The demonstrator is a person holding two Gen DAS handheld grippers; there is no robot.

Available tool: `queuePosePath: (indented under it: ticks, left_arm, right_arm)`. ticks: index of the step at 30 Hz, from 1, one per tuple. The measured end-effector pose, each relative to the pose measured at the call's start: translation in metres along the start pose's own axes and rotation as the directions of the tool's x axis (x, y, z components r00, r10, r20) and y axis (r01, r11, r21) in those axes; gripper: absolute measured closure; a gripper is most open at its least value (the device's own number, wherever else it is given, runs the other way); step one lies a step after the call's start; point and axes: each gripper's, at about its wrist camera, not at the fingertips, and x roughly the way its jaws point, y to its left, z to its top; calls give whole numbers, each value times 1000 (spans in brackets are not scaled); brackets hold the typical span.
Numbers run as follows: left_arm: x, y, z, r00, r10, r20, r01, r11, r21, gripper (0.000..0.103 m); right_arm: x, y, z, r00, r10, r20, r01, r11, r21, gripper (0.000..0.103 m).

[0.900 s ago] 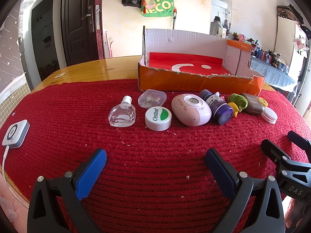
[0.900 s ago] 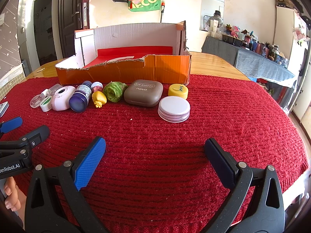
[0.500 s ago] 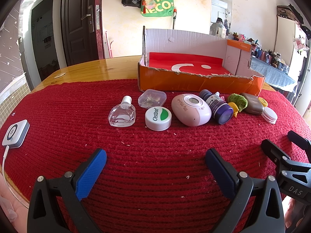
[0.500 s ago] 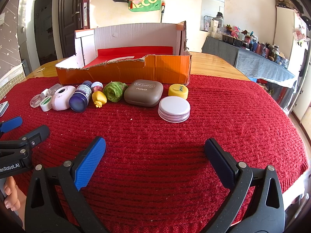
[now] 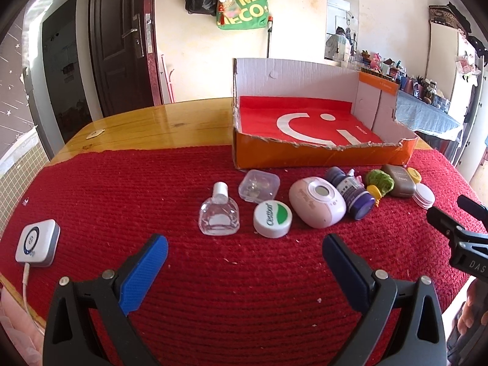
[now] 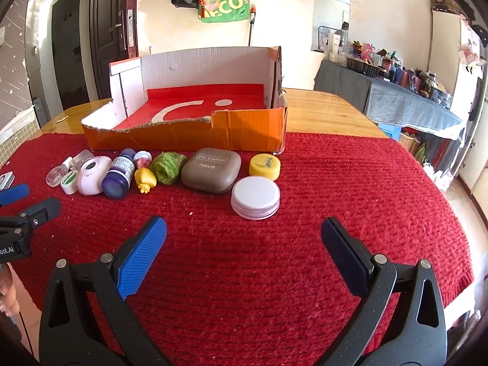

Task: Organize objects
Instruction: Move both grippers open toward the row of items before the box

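While our left gripper and right gripper hover with jaws wide apart and empty, small toiletries line the red mat before the orange box

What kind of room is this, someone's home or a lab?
Most likely a lived-in home. A wooden dining table under a red knitted cloth carries cosmetics, a green tote bag hangs on the wall by a dark door, and a cluttered side table stands behind.
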Motion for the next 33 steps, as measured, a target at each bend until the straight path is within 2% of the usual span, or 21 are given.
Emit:
queuePosePath:
  ticks: [6, 10, 21, 30, 33]
  left_arm:
    - [8, 26, 21, 999, -35, -31, 34, 999, -31, 2]
    - [15, 38, 29, 998, -32, -60, 30, 999, -34, 4]
    - [43, 48, 24, 982, -61, -179, 59, 998, -16, 15]
    - [49, 47, 21, 981, -50, -186, 49, 999, -8, 19]
    - [48, 45, 21, 982, -49, -182, 52, 999, 8, 26]
  right_arm:
    - [11, -24, 15, 999, 16, -36, -15, 1000, 28, 0]
    - [16, -30, 20, 998, 15, -55, -15, 1000, -2, 0]
    - [29, -29, 21, 994, 29, -101, -32, 999, -34, 2]
    - [38, -26, 19, 989, 62, -132, -69, 997, -43, 20]
    - [40, -22, 17, 988, 72, -138, -81, 995, -60, 24]
